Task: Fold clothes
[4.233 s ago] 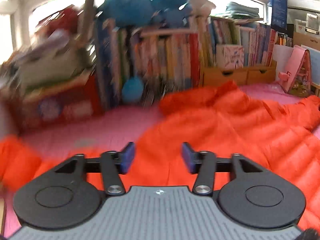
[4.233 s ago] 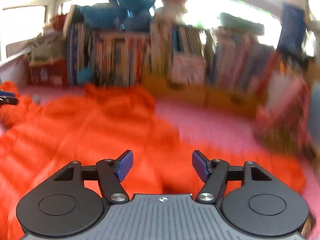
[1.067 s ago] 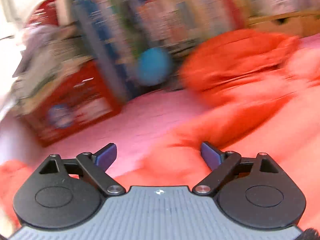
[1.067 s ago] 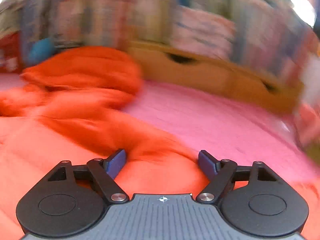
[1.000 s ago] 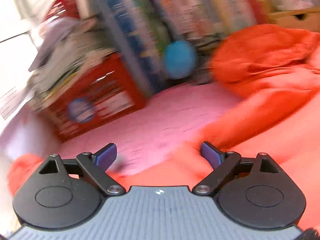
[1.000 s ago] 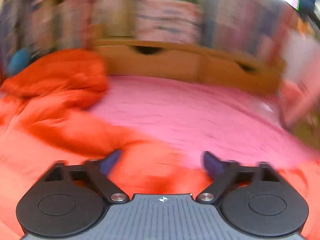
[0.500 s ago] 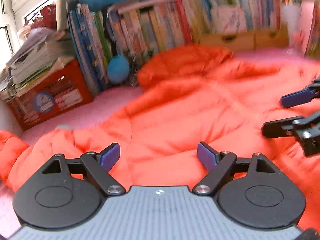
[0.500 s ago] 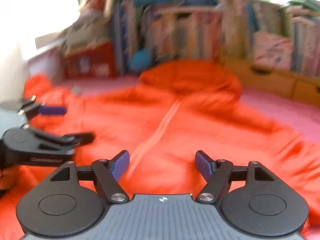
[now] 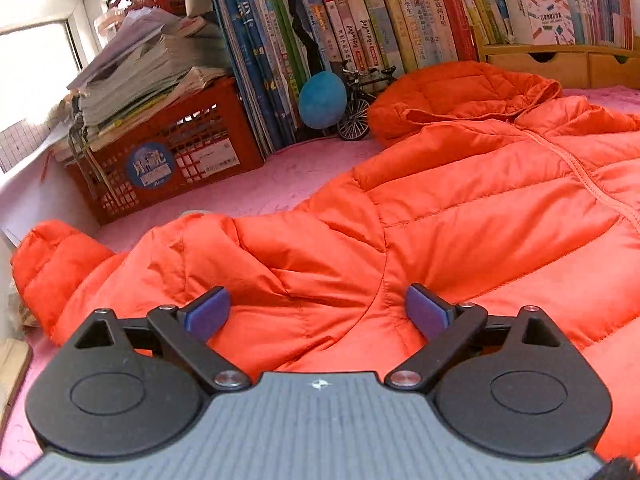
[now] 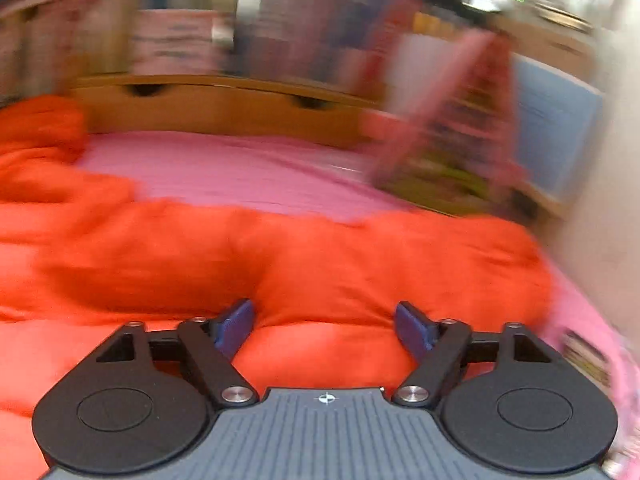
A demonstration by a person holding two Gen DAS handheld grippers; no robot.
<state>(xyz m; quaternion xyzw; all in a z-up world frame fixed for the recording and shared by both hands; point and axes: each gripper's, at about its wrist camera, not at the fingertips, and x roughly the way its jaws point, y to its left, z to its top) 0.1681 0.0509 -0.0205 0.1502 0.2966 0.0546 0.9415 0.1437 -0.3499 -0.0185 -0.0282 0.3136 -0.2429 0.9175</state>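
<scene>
An orange jacket [image 9: 460,208] lies spread on the pink bed [image 9: 256,184], its hood toward the books [image 9: 360,40] (right view blurred). Left gripper [image 9: 318,312] jaws are opening above a sleeve; right gripper [image 10: 324,326] jaws are closing, grasping nothing.

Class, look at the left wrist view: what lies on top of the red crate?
A messy stack of papers and booklets rests on the red crate, overhanging it. The stack hides what the crate holds.
</scene>
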